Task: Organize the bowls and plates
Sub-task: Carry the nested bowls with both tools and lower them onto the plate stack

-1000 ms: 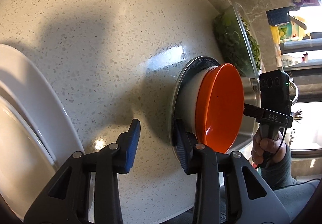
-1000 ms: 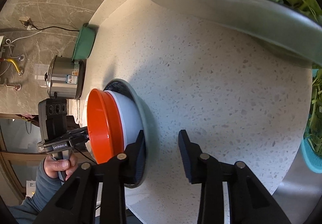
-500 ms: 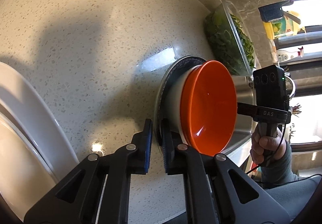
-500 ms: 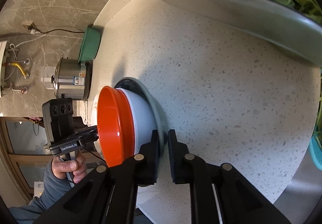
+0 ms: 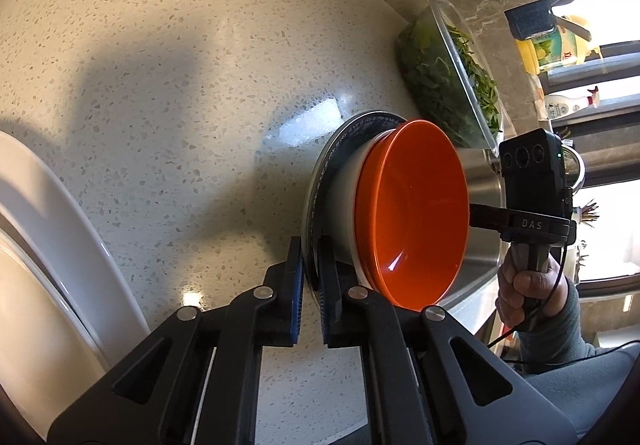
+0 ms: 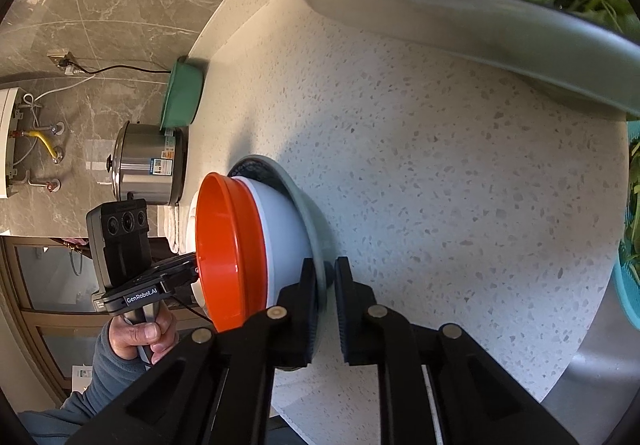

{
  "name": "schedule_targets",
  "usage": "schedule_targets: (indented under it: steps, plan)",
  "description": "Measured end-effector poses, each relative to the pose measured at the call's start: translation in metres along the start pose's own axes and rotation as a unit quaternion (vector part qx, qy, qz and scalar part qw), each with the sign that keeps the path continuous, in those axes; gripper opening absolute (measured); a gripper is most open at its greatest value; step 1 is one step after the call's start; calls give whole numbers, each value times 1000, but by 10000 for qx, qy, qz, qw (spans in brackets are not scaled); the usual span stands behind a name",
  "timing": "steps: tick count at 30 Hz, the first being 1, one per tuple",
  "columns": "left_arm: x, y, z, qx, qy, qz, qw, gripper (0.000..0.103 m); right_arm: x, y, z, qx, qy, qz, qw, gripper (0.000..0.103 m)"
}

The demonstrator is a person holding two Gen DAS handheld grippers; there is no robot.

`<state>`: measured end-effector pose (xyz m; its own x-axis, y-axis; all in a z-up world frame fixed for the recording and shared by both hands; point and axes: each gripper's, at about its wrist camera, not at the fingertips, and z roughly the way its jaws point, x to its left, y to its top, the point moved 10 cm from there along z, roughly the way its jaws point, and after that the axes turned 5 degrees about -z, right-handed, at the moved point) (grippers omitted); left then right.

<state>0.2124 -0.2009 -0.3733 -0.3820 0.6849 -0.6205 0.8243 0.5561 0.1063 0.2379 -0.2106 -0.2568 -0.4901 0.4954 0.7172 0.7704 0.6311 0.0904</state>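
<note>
On the speckled counter (image 5: 168, 93), both grippers (image 5: 310, 285) (image 6: 324, 301) clenched the plate (image 5: 320, 181); uneven lifting could've slid the stacked bowls (image 5: 416, 221) off.

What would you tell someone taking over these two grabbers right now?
Left gripper: shut on the near rim of the plate.
Right gripper: shut on the same plate's rim from its side.
Orange bowl sits nested in the white bowl, both on the plate, on the counter.
Done: bowls stacked, plate gripped by both.
Left: carry the stack, likely toward the big white plates. Keep it level.
</note>
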Motion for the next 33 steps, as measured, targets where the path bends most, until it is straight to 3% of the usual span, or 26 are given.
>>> schedule_targets:
  steps: [21, 33]
  plan:
    - [-11, -3, -26, -210, 54, 42, 9998, 3, 22, -5, -12, -41, -13, -91, 9999, 14]
    - [20, -18, -110, -661, 167, -140, 9976, 3, 94, 1, 10, 182, 138, -613, 9979, 14]
